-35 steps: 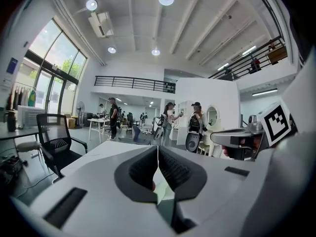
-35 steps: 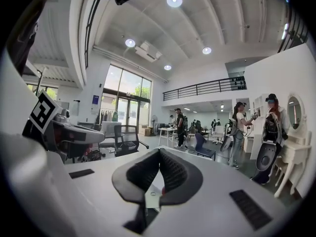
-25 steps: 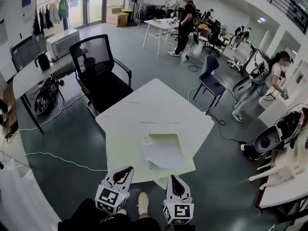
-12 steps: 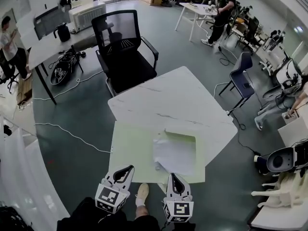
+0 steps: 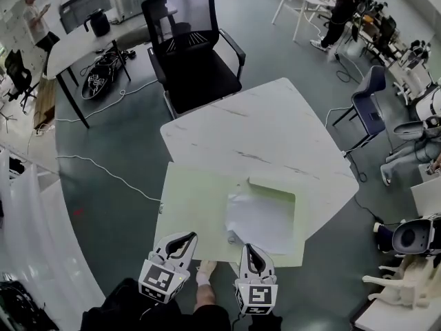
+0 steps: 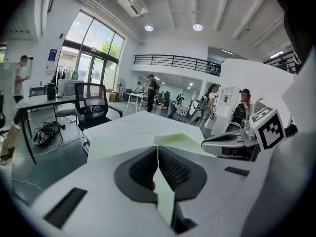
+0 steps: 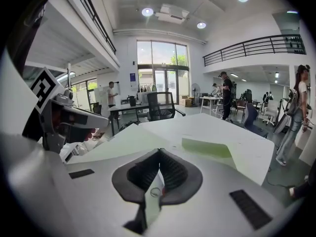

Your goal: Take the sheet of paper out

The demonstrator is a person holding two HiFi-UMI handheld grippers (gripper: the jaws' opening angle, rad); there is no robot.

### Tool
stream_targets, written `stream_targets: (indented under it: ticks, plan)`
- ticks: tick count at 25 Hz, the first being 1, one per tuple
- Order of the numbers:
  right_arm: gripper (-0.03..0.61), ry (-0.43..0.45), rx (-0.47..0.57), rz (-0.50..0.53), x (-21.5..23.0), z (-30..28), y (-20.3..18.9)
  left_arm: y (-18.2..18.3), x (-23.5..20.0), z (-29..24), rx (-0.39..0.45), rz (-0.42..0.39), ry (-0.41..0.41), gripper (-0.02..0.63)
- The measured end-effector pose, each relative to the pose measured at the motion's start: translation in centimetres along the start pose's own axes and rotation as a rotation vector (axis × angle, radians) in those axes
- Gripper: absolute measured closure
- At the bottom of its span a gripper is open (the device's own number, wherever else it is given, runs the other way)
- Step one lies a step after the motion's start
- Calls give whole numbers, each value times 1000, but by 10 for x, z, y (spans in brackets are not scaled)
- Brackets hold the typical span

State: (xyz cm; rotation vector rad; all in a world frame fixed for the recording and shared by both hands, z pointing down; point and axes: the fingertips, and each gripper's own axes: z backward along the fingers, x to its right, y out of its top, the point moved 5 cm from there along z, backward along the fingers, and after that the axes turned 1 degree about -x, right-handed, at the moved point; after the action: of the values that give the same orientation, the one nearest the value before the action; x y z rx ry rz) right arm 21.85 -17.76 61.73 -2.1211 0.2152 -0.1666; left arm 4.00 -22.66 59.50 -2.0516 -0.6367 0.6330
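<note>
A pale green envelope [image 5: 196, 198] lies on the near part of the white marble table [image 5: 275, 129], its flap [image 5: 272, 188] folded open. On its right half rests a white sheet of paper [image 5: 262, 219], curled at the near left corner. My left gripper [image 5: 180, 238] hovers at the envelope's near edge, shut and empty. My right gripper [image 5: 249, 250] is beside it, just short of the sheet's near edge, also shut on nothing. In the left gripper view the closed jaws [image 6: 158, 147] point over the envelope [image 6: 118, 142]. The right gripper view shows closed jaws [image 7: 159, 151] facing the flap [image 7: 207, 147].
A black office chair [image 5: 193, 47] stands at the table's far side and a blue chair [image 5: 368, 102] at the right. A white cable [image 5: 103, 171] runs over the floor at the left. A desk [image 5: 89, 40] and people are farther back.
The head view has tilted down and drawn closer to the table. Both grippers have sunk and moved forward to the envelope's near edge. Both stay shut.
</note>
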Motion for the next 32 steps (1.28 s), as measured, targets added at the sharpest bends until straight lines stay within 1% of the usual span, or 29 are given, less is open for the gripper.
stream_targets:
  ticks: [3, 6, 7, 8, 9, 10, 14, 20, 22, 26, 29, 32]
  plan:
    - [561, 13, -37, 19, 6, -17, -9, -6, -9, -13, -13, 13, 10, 589]
    - [561, 25, -108, 28, 12, -36, -18, -8, -14, -26, -22, 22, 14, 589]
    - [542, 32, -131, 30, 13, -42, -20, -9, -15, -29, -23, 26, 14, 589]
    - [461, 42, -153, 35, 13, -47, -23, -9, -17, -31, -23, 30, 15, 589]
    - [434, 49, -170, 42, 13, -52, -25, -9, -18, -32, -23, 34, 17, 589]
    - [431, 52, -184, 51, 13, -57, -26, -9, -19, -32, -24, 38, 19, 589]
    - [378, 64, -234, 98, 12, -77, -29, -9, -27, -31, -30, 52, 36, 589]
    - [293, 122, -309, 124, 6, -102, -39, -14, -37, -30, -36, 71, 56, 589]
    - [279, 135, -344, 143, 4, -108, -46, -17, -39, -29, -37, 76, 65, 589]
    - [274, 158, -425, 177, 1, -123, -62, -18, -49, -28, -33, 91, 89, 589]
    - [275, 164, -457, 182, 0, -131, -70, -23, -53, -26, -37, 102, 96, 589]
    - [305, 162, -469, 188, -1, -136, -74, -26, -56, -24, -38, 110, 104, 589]
